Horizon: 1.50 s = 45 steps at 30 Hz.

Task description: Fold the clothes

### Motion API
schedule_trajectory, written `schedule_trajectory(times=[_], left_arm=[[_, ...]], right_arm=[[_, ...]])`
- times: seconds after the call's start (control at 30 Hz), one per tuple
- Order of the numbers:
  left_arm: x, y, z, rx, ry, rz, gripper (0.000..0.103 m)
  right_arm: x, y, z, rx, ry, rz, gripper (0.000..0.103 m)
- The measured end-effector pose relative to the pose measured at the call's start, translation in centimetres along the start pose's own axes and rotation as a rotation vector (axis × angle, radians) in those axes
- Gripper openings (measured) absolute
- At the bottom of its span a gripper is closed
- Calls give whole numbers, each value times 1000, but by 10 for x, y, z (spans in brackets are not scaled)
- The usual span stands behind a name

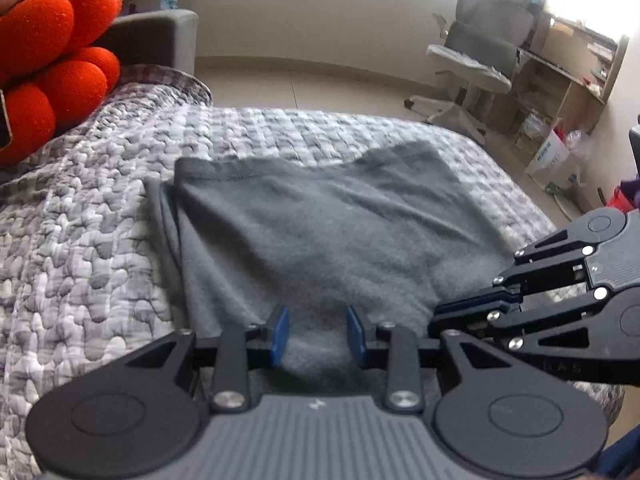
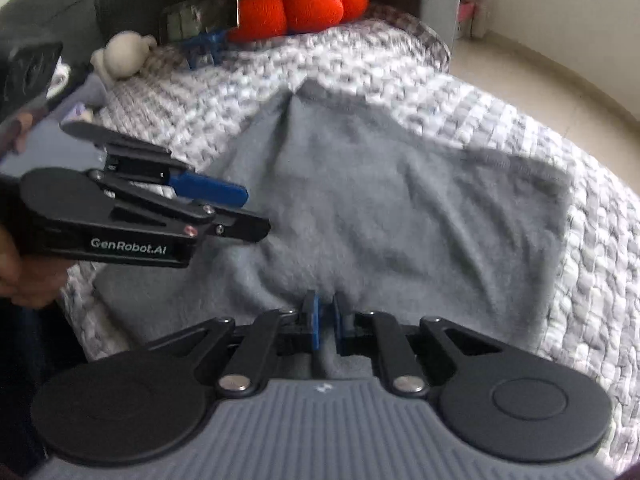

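The right gripper [image 2: 325,320], pinched on the near edge of the grey garment [image 2: 384,200] lying on the quilted bed [image 2: 580,280], seems mid-fold, while the left gripper [image 1: 317,334] gapes beside it, needing its own grip.

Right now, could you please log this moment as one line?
garment: grey, on quilt | left tool: open | right tool: shut on garment edge
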<state>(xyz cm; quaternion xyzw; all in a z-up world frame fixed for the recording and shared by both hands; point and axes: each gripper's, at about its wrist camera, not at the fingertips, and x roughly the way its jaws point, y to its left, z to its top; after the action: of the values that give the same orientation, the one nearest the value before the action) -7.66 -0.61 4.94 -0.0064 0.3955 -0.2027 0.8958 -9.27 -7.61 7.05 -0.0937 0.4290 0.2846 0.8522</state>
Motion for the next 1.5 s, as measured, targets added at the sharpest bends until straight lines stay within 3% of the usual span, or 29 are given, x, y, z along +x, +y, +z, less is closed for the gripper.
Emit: schedule_trajectory(times=[0.1, 0.27, 0.6, 0.7, 0.77, 1.1, 1.2, 1.4, 1.5], left_arm=[[-8, 0, 0, -8, -25, -27, 33], [9, -6, -3, 13, 35, -8, 34], [-5, -6, 0, -2, -23, -29, 35], [2, -7, -2, 7, 13, -22, 36], [10, -8, -4, 14, 42, -8, 37], [2, 3, -1, -44, 19, -14, 38], [3, 3, -1, -40, 19, -11, 38], [-15, -2, -8, -61, -13, -22, 38], [-27, -9, -19, -79, -24, -25, 38]], right_arm=[[-8, 7, -2, -22, -42, 91, 14], [15, 20, -1, -83, 38, 40, 14], [11, 0, 6, 27, -13, 25, 13], [8, -9, 8, 82, -42, 23, 17], [14, -15, 8, 114, -9, -3, 18], [0, -38, 3, 207, -23, -77, 20], [-7, -34, 1, 199, -41, -68, 24], [-22, -26, -2, 183, -76, -52, 23], [-35, -13, -10, 210, -108, -92, 24]])
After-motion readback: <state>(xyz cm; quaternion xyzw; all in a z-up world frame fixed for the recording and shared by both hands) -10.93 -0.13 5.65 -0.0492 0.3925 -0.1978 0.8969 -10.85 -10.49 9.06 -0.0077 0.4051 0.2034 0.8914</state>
